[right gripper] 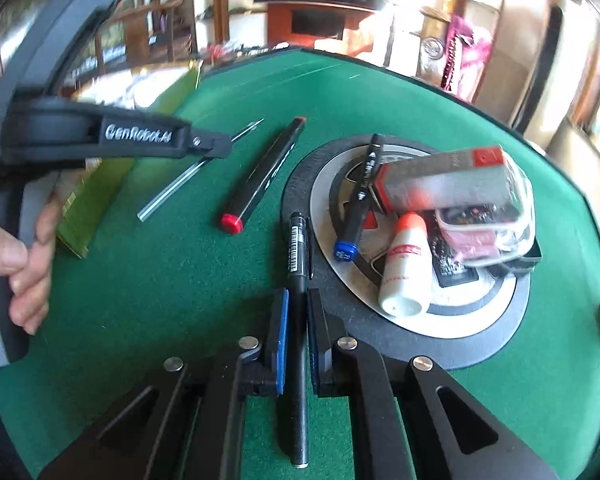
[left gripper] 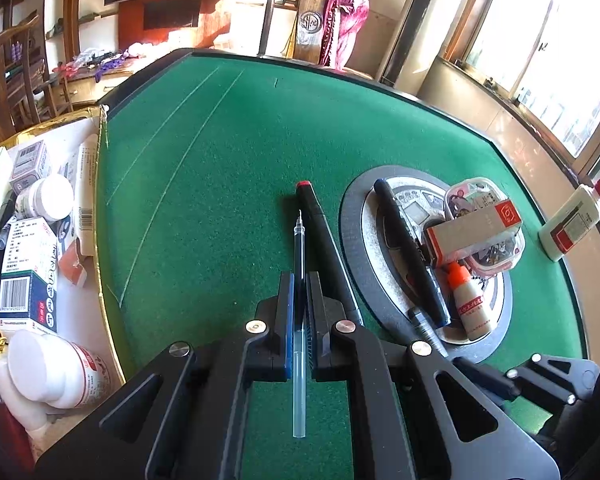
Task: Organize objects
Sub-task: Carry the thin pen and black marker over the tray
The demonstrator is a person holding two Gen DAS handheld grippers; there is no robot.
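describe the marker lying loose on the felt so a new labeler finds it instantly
Start at the green table and find the round metal hub at its middle. Just left of the hub, on bare felt, lies a long black marker. Its red end cap sets it apart: the marker on the hub has a blue cap, and the clear refill is thin.

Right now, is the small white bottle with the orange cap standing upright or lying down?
Lying down: the small white bottle rests on its side on the round centre plate, its flat base facing the camera.
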